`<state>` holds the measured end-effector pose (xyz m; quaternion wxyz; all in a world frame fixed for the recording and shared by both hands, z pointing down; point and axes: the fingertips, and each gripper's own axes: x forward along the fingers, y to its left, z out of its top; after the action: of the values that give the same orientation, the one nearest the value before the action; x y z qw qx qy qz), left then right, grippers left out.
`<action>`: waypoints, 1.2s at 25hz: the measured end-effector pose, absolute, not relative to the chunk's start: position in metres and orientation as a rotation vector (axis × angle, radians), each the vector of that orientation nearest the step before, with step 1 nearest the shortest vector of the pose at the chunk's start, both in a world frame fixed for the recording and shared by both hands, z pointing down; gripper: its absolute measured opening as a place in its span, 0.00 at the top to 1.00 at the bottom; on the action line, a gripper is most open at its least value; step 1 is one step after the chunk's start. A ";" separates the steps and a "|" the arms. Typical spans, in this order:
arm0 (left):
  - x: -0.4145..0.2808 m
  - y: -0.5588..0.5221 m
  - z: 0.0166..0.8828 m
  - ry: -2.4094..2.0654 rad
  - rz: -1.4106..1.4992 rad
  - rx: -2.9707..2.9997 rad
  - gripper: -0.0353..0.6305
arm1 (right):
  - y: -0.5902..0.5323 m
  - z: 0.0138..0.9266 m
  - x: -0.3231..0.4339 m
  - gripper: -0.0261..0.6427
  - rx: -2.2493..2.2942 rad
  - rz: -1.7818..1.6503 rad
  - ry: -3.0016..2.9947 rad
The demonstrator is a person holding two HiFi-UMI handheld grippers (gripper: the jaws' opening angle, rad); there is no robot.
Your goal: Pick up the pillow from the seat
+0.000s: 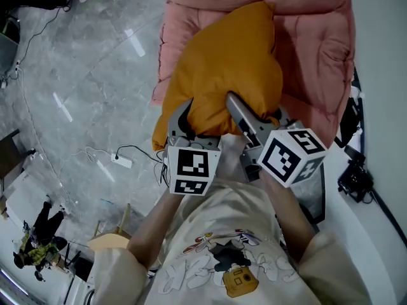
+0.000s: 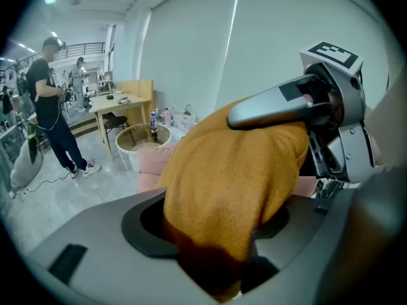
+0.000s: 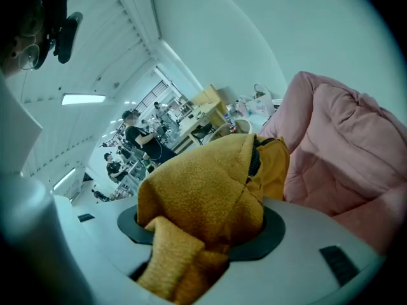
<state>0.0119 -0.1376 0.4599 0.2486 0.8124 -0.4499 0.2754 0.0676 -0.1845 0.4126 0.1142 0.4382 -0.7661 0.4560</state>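
2 sets of jaws are clamped on the orange pillow (image 1: pixel 222 68): the left hand-held gripper (image 2: pixel 213 234) pinches its near edge, and the right hand-held gripper (image 3: pixel 200 234) bites bunched fabric just beside it. The pillow lies over the pink padded seat (image 1: pixel 318 43) — its left side reaches past the seat's edge, above the grey floor (image 1: pixel 76 75).
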 end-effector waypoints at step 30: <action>0.034 -0.107 0.347 -1.462 0.573 2.269 0.52 | -0.152 0.288 0.086 0.53 1.212 1.126 -2.523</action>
<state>0.0338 -0.1073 0.3470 0.1899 0.8073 -0.5202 0.2040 0.0858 -0.1524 0.2877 0.0623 0.4010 -0.8346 0.3725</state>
